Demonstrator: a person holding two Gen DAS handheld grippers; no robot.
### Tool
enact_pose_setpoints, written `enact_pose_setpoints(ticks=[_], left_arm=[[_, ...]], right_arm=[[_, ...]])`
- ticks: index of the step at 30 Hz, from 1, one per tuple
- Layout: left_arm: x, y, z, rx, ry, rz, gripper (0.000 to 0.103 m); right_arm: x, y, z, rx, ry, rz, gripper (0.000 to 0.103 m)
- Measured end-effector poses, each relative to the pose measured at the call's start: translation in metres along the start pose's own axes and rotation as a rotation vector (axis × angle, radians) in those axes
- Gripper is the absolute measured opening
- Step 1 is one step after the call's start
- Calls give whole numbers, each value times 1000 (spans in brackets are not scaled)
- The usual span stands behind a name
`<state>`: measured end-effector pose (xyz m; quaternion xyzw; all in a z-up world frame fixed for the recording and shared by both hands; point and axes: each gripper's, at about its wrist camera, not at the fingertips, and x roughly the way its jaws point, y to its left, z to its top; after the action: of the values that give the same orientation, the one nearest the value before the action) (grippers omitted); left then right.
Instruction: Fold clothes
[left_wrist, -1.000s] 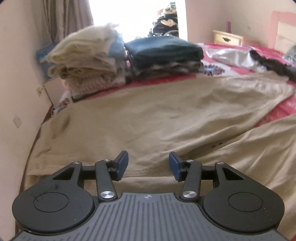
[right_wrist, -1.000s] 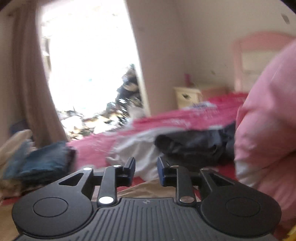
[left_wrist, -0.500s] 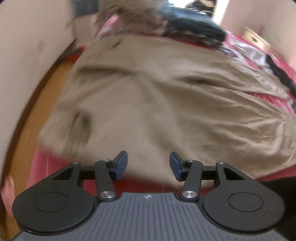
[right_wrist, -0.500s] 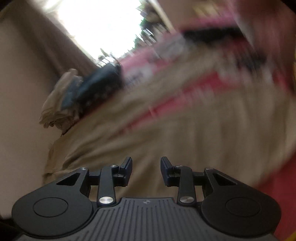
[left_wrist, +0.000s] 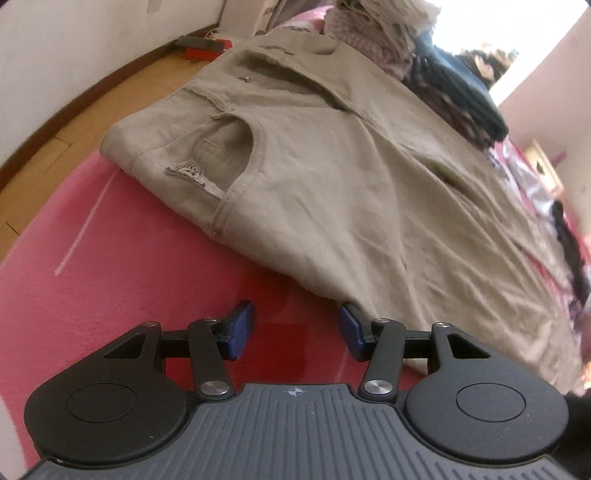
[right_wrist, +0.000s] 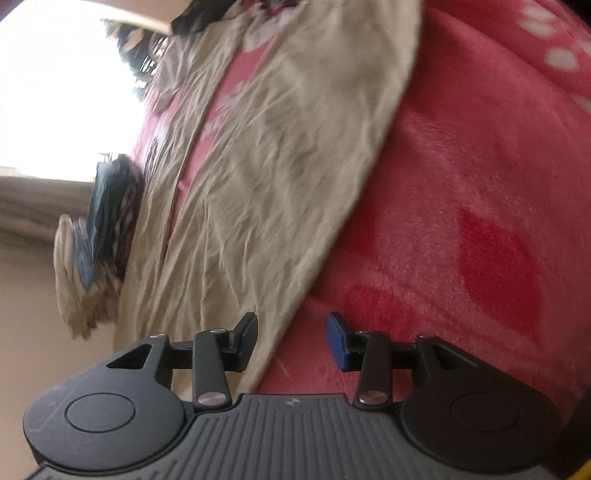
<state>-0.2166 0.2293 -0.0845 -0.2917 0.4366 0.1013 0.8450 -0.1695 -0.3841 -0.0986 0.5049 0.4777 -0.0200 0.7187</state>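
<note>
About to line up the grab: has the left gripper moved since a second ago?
Yes. The left gripper has tipped down and pulled back from the stacked clothes; it now points at the trousers' near edge.

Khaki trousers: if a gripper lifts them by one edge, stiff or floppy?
The trousers are probably floppy: creased cloth lying flat on the red blanket, so the rest would likely sag. The waistband looks thicker, likely heavier. Unlikely to slip: woven fabric.
</note>
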Motion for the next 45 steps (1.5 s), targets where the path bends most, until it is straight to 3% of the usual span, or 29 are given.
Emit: enact_pose_setpoints(ticks=[10, 15, 20, 28, 35, 40, 45], left_arm=[[-6, 33, 4, -228, -3, -161, 51], [-7, 32, 5, -236, -4, -232, 52], [7, 29, 5, -243, 16, -210, 52], [15, 30, 25, -264, -53, -198, 52], [15, 30, 23, -221, -54, -178, 50], [17, 22, 30, -168, -61, -149, 49], [19, 12, 29, -97, -81, -94, 41]], right_arm=[[-13, -5, 15, 60, -120, -37, 50], [-11, -10, 15, 93, -136, -33, 51], [-5, -13, 13, 107, -140, -28, 51], [-2, -13, 27, 132, -154, -16, 51], [1, -11, 35, 122, -196, -7, 50], [6, -10, 30, 94, -187, 5, 42], [11, -5, 30, 56, -197, -9, 19]])
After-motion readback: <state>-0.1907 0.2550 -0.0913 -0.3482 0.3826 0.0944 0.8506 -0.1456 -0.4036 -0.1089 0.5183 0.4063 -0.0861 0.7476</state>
